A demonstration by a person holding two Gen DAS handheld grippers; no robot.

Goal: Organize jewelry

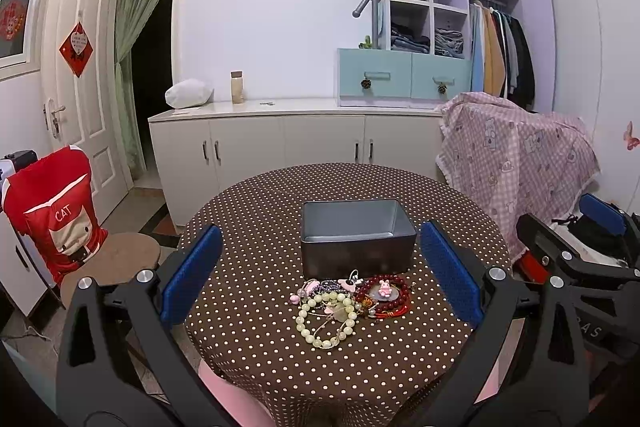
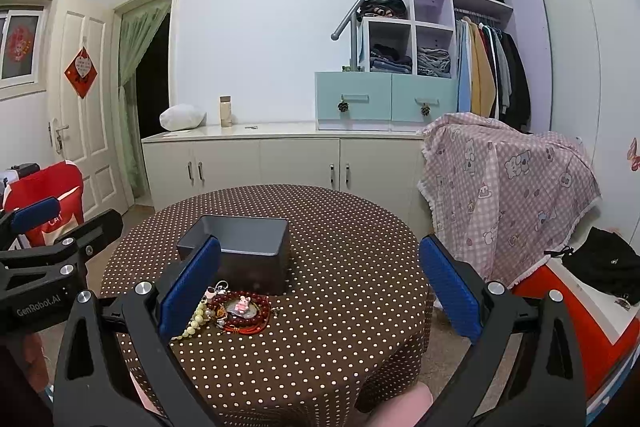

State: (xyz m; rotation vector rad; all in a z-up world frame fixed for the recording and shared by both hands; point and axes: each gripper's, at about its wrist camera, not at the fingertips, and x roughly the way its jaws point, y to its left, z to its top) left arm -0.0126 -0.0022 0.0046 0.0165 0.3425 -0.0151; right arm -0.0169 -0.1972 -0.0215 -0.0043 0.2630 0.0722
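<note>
The jewelry (image 1: 352,307) lies heaped on the dotted tablecloth (image 1: 256,211), just in front of the open grey tin (image 1: 357,242). My left claw (image 1: 320,275) and right claw (image 2: 318,285) both hang above the table's near edge, spread wide, holding nothing.
</note>
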